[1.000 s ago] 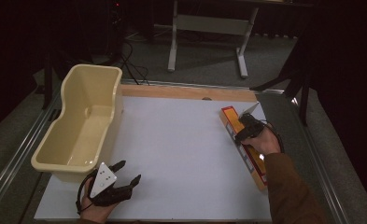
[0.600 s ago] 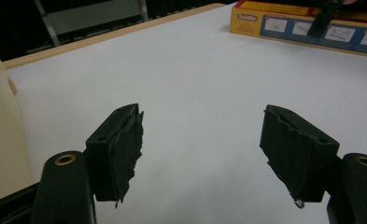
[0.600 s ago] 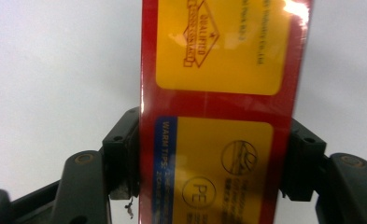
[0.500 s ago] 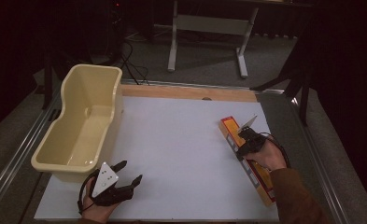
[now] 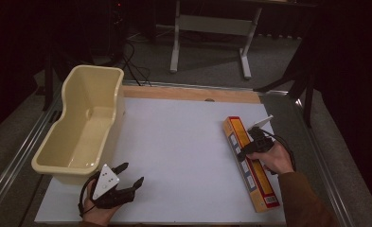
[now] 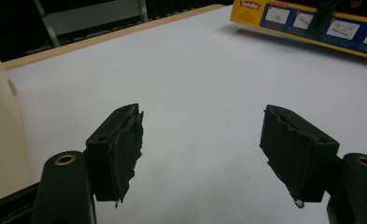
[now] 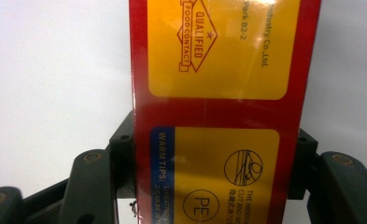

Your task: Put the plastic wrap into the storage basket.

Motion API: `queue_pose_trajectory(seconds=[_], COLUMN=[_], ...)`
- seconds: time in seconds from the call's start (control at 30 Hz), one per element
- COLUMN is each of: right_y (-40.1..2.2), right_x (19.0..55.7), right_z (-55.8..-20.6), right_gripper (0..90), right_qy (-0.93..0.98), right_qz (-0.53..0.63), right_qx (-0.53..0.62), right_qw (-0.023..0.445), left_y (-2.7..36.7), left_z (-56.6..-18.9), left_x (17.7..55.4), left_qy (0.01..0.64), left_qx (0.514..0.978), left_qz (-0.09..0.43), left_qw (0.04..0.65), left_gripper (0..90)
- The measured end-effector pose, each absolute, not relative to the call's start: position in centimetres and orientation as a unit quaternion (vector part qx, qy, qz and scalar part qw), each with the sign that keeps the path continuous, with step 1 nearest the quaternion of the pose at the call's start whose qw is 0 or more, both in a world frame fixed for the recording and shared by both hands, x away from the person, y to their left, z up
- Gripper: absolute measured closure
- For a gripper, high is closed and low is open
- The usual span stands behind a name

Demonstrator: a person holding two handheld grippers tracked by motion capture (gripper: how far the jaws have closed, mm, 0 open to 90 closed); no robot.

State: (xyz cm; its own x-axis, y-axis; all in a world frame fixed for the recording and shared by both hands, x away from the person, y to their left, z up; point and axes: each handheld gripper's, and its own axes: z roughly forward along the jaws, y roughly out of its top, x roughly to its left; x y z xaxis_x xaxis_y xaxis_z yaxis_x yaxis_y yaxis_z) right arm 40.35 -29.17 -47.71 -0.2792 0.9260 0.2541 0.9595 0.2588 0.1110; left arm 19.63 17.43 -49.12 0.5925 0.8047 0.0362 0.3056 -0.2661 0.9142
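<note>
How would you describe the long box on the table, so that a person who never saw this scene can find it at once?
Start from the white table and go to its right side, opposite the cream tub on the left. There lies a long, narrow box, with the right claw closed across its sides. It is the one red and yellow thing, with printed labels.

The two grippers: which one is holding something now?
The right gripper: it is shut on the long box. The left gripper is open over the bare table.
</note>
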Motion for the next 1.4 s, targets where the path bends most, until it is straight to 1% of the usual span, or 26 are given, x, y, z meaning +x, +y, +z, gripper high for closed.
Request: queue_pose_trajectory(seconds=[0.33,0.6,0.9,1.13,1.4], right_y=[-28.6,-26.4,-24.4,-22.2,-18.6], right_x=[38.9,37.5,37.1,37.1,37.1], right_z=[-45.8,-44.0,-42.8,-41.3,-40.1], right_gripper=[39.8,39.7,39.7,39.7,39.7], right_qy=[-0.772,-0.765,-0.714,-0.692,-0.690], right_qz=[-0.229,-0.294,-0.385,-0.422,-0.442], right_qx=[-0.578,-0.556,-0.550,-0.546,-0.527], right_qw=[0.130,0.138,0.198,0.211,0.226], left_y=[17.4,17.3,17.3,17.2,17.2], left_z=[-49.1,-49.2,-49.2,-49.2,-49.2], left_x=[19.7,19.7,19.6,19.7,19.7], left_qy=[0.370,0.369,0.367,0.366,0.366], left_qx=[0.753,0.753,0.754,0.755,0.755], left_qz=[0.260,0.260,0.260,0.259,0.258], left_qw=[0.478,0.479,0.480,0.478,0.479], left_gripper=[29.2,29.1,28.9,28.8,28.3])
